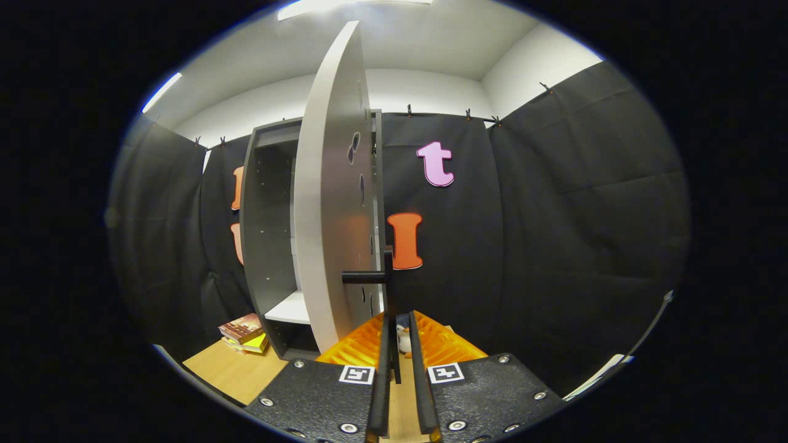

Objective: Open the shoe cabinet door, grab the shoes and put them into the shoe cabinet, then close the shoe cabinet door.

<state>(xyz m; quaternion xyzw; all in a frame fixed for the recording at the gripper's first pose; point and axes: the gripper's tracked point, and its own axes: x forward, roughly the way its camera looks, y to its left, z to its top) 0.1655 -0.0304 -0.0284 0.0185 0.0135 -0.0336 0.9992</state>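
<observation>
We count one shoe cabinet (271,234), with one door (329,203) standing open and one dark handle (366,277) on that door. Inside it we see one pale shelf (289,311), and beside its foot on the tabletop (234,369) lies one small stack of books (245,333). The one gripper (399,363) shows two fingers (383,381), nearly closed with just a thin gap and nothing held between them.

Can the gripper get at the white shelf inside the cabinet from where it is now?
Probably not straight ahead: the open door stands edge-on just beyond the nearly closed gripper, screening the shelf. Swinging round the door's free edge toward the cabinet opening should leave the way free.
</observation>
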